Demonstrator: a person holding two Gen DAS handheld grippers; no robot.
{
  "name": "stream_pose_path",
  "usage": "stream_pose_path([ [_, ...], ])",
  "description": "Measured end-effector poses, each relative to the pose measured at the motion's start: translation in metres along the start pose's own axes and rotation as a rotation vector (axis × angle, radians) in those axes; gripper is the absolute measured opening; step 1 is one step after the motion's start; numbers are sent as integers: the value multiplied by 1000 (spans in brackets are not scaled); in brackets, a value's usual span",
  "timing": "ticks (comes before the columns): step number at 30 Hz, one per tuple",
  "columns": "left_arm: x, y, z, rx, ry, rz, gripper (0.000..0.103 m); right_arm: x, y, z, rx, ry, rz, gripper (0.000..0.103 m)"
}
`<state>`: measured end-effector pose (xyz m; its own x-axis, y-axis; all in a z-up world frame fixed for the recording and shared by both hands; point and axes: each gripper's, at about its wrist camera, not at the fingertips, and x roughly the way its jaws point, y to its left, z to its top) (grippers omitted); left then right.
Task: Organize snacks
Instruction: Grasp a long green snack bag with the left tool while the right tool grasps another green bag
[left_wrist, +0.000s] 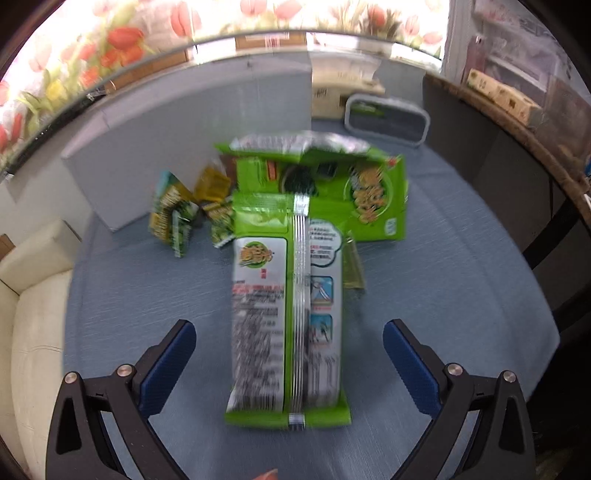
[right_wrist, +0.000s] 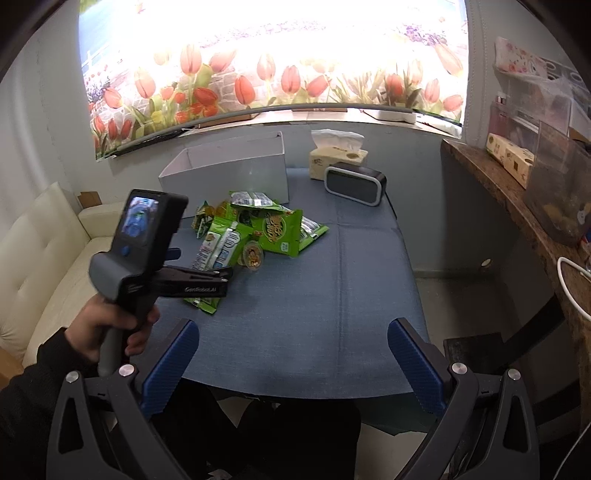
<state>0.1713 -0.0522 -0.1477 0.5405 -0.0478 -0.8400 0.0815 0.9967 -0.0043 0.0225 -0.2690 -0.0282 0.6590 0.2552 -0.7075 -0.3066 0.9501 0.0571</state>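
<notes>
A pile of green snack packets lies on the blue table. A long green and white packet lies back side up between the open fingers of my left gripper, not gripped. Behind it lies a larger green bag and several small packets. In the right wrist view the pile lies mid-table, with the left gripper over the long packet. My right gripper is open and empty above the table's near edge. A white open box stands behind the pile.
A tissue box and a dark speaker stand at the table's back right. A cream sofa is on the left. A wooden shelf with boxes runs along the right. A small round foil snack lies by the pile.
</notes>
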Motion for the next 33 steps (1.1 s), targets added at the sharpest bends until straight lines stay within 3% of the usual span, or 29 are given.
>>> stream_pose_path([
  [5,12,7,3,-16,-8,-29,98,1,-13,-3,33,11,-13,103],
  [7,15,11,2,-28,17,-44,68,4,-17,-4,49,15,-10,103],
  [12,8,21,3,-45,15,-59,67,8,-15,-2,50,12,3,103],
  [18,-26,36,-3,-74,-32,-68,67,25,-5,10,-2,0,19,103],
  [23,-64,55,-24,-117,-76,-77,67,72,9,50,-53,-7,154,103],
  [26,-84,65,-37,-139,-99,-85,67,106,23,80,-93,0,190,103],
  [33,-124,82,-65,-187,-148,-98,68,205,51,141,-117,110,264,103],
])
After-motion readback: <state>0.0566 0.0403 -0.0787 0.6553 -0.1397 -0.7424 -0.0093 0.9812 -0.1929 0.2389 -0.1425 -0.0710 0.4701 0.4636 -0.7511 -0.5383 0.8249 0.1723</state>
